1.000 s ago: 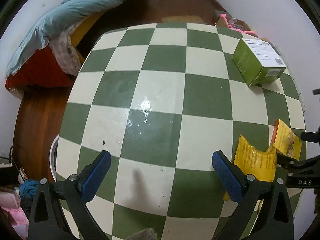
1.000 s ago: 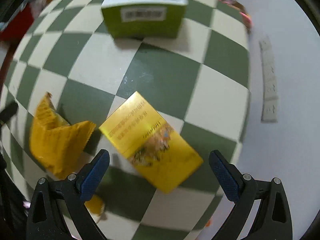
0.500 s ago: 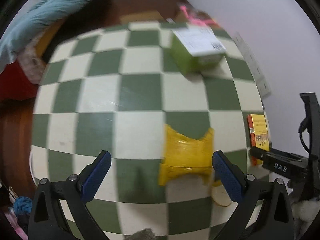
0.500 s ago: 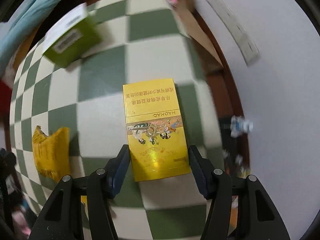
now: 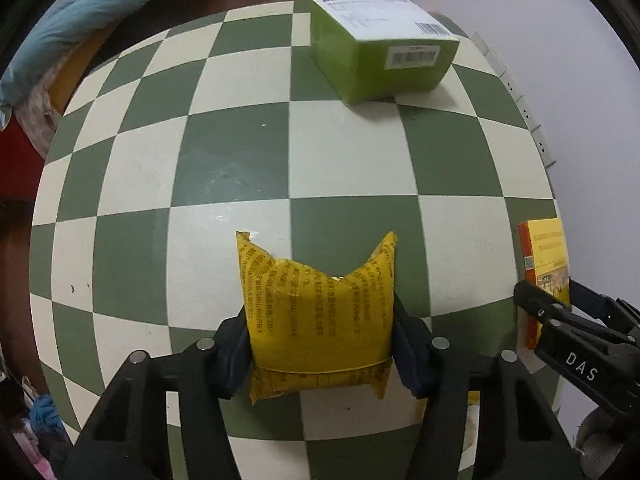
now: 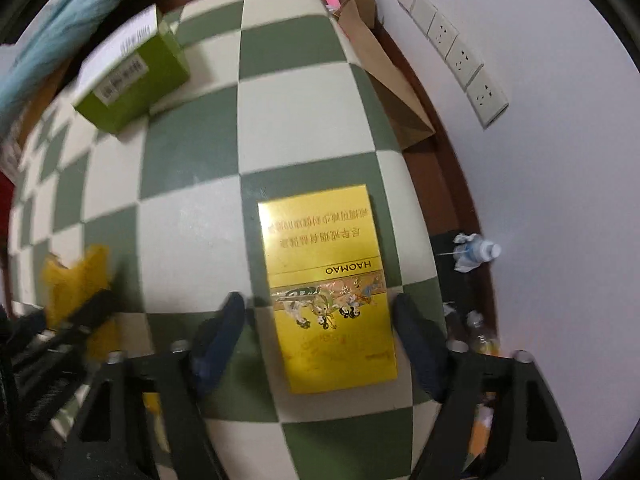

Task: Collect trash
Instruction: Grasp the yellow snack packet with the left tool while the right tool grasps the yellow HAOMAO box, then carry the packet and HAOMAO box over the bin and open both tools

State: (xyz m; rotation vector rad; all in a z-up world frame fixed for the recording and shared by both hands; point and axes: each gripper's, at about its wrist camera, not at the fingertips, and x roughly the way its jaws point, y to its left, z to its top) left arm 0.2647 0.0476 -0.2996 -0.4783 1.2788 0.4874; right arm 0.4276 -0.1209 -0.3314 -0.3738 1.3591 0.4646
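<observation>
- Checkered green-and-cream tabletop [image 5: 232,168] fills both views; its round edge drops to dark wood floor at 9 o'clock in the left view and to a white wall with a row of sockets [image 6: 452,44] at 2 o'clock in the right view.
- Open squares lie from the centre out to 10 o'clock in the left view, with only a green carton [image 5: 380,56], white label on top, at 1 o'clock near the far rim.
- Left gripper [image 5: 322,340] is clamped on a yellow snack packet [image 5: 320,312]: soft, crinkled film, puffed, its torn top forming two points toward 12 o'clock. Both pads press its sides, and its long axis runs along the fingers.
- Right gripper [image 6: 320,336] stands wide around a yellow box [image 6: 328,284], a flat, glossy, rigid rectangle lying face up near the table's wall-side edge. Its long axis runs from 6 to 12 o'clock, and neither pad touches it.
- A brown paper bag [image 6: 384,76] and small bottles [image 6: 476,252] sit on the floor by the wall.
</observation>
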